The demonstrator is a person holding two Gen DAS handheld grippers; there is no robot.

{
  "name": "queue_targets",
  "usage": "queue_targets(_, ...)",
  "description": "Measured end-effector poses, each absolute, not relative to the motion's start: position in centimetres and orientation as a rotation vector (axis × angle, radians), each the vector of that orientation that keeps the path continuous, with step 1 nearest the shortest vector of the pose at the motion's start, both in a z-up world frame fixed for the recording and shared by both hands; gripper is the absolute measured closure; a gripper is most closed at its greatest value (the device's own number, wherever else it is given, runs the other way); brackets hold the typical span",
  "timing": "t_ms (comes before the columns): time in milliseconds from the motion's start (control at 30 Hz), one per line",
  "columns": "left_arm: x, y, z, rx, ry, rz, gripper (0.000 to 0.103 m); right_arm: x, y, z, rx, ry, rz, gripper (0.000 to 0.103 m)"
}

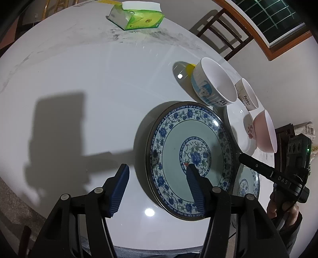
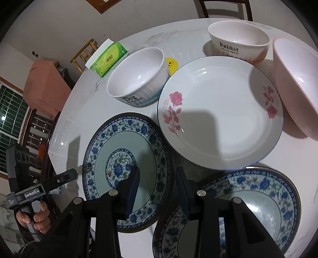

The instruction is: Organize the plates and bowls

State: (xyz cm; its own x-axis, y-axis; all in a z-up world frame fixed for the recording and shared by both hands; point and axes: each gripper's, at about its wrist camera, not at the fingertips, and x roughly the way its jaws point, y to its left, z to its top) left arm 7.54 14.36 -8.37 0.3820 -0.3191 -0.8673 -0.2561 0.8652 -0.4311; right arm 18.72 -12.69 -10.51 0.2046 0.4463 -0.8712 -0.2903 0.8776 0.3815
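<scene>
A blue-and-white floral plate [image 1: 174, 142] [image 2: 127, 150] lies flat on the white table. My left gripper [image 1: 158, 167] straddles its left rim, one pad over the plate and one outside it, not touching. My right gripper [image 2: 157, 170] straddles the opposite rim, its outer pad in the gap beside a second blue plate [image 2: 258, 198]. No pad visibly presses on the rim. Behind are a white rose plate [image 2: 218, 119], a "Dog" bowl [image 2: 137, 73], a "Rabbit" bowl [image 2: 238, 41] and a pink bowl [image 2: 294, 79].
A green tissue pack [image 1: 137, 17] sits at the table's far side, and a small yellow object [image 2: 172, 64] lies behind the Dog bowl. Wooden chairs [image 1: 220, 33] stand around the table. Bare tabletop [image 1: 89, 79] stretches left of the blue plate.
</scene>
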Motion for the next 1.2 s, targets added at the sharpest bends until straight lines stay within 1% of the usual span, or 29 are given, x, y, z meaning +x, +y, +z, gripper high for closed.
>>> queue_targets(67, 7.7, 14.6, -8.7, -0.570, 1.203, -0.046, 0.054, 19.0, -12.5, -10.9, 0.137, 1.271, 0.519, 0.069)
queue_targets(333, 8.1, 15.2, -9.5, -0.588, 1.220, -0.052, 0.058, 19.6, -12.5, -11.4, 0.129, 1.284, 0.524, 0.070)
queue_targets(600, 8.6, 15.1, -10.1, -0.566, 1.225, -0.074, 0.081, 19.8, -12.0, -11.6, 0.103, 1.286, 0.537, 0.070)
queue_targets(667, 8.6, 15.0, -10.1, -0.549, 1.222, -0.074, 0.083, 20.0, -11.7, -11.7, 0.098, 1.287, 0.537, 0.070)
queue_targets(700, 8.7, 15.0, -10.1, -0.544, 1.222, -0.075, 0.086, 20.1, -11.4, -11.9, 0.093, 1.290, 0.535, 0.072)
queue_targets(767, 8.9, 14.9, -10.3, -0.538, 1.223, -0.083, 0.090, 20.1, -11.1, -12.1, 0.079, 1.289, 0.527, 0.082)
queue_targets(833, 8.9, 14.8, -10.4, -0.523, 1.224, -0.083, 0.091, 20.1, -11.1, -12.2, 0.056, 1.284, 0.513, 0.089)
queue_targets(967, 9.0, 14.8, -10.4, -0.507, 1.219, -0.081, 0.094, 19.7, -11.3, -12.2, 0.060, 1.285, 0.499, 0.089)
queue_targets(1200, 8.8, 15.5, -10.0, -0.486, 1.213, -0.068, 0.093, 17.9, -10.6, -11.1, 0.033, 1.255, 0.492, 0.089)
